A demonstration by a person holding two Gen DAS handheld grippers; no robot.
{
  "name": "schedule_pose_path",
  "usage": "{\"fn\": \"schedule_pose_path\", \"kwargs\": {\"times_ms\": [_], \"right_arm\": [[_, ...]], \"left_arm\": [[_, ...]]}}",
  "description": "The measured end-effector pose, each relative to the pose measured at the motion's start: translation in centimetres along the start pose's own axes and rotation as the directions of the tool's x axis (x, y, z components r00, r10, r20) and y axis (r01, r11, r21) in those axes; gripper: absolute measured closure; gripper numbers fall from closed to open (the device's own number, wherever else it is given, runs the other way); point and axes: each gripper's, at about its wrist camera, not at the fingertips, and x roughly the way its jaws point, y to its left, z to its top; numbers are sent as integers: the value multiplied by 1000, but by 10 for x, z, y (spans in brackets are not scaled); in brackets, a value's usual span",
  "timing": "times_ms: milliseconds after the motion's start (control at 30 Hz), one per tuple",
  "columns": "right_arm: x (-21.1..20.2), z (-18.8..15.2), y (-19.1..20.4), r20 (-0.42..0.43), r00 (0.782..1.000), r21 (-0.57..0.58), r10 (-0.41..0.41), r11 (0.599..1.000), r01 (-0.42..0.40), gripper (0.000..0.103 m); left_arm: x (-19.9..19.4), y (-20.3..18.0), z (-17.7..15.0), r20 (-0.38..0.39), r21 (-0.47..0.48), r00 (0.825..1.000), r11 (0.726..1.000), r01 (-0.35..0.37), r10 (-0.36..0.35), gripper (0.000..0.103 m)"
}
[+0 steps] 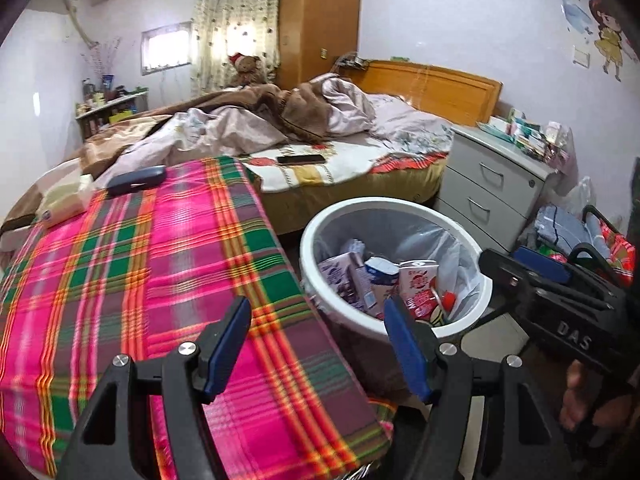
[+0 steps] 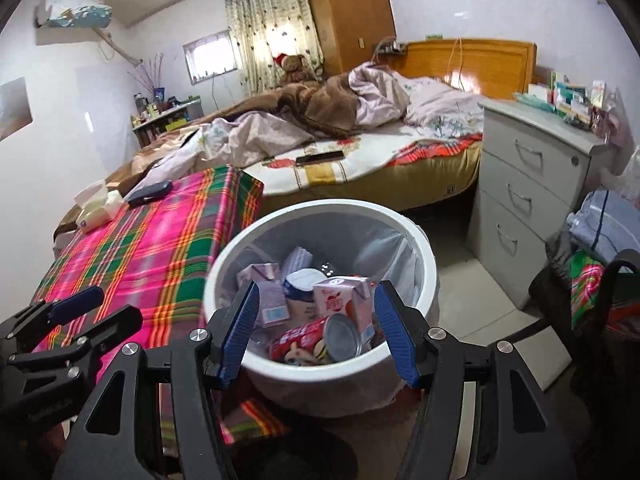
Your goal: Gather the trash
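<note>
Bedroom's messy, plaid table [image 1: 160,260] at left. White bin [image 2: 320,376] of cartons [image 2: 344,300] sits dead ahead of the right gripper [image 2: 316,332], lower centre of frame; left gripper [image 1: 316,344] is off toward the table. Both wide open, holding nothing.

One readable mark only: "DAS" in pale raised capitals on the black body of your right gripper [image 1: 560,276], seen in the left wrist view; the body runs on past those letters, so there may be more to the word. The cartons in the trash bin [image 2: 424,248] carry print: the red-and-white milk carton [image 1: 418,280] has a round red logo with characters, too blurred to read. The red can [image 2: 304,340] has white lettering, unreadable. The purple carton [image 2: 272,300] has a small pale-blue label panel, illegible. The boxes on the drawer cabinet [image 2: 532,168] show printed faces, too small to make out.
</note>
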Motion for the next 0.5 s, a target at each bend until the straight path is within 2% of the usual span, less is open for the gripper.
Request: {"fn": "schedule_pose_path", "kwargs": {"times_ms": [133,233,367,500], "right_arm": [[-11,-10,12,35,999,-17,10,1000,-10,42],[-17,-17,21,58,998,-27,21,999,-19,42],[-26,-25,32,89,996,-43,20,999,-16,42],[-31,-34,37,107,993,-41,47,998,-43,42]], "left_arm": [[-17,10,-14,32,-23,999,999,-36,37,32],[-27,19,-23,42,-51,998,998,-37,39,32],[-40,24,-33,59,-55,990,991,-125,128,30],[-46,27,-41,68,-64,987,988,-143,147,30]]}}
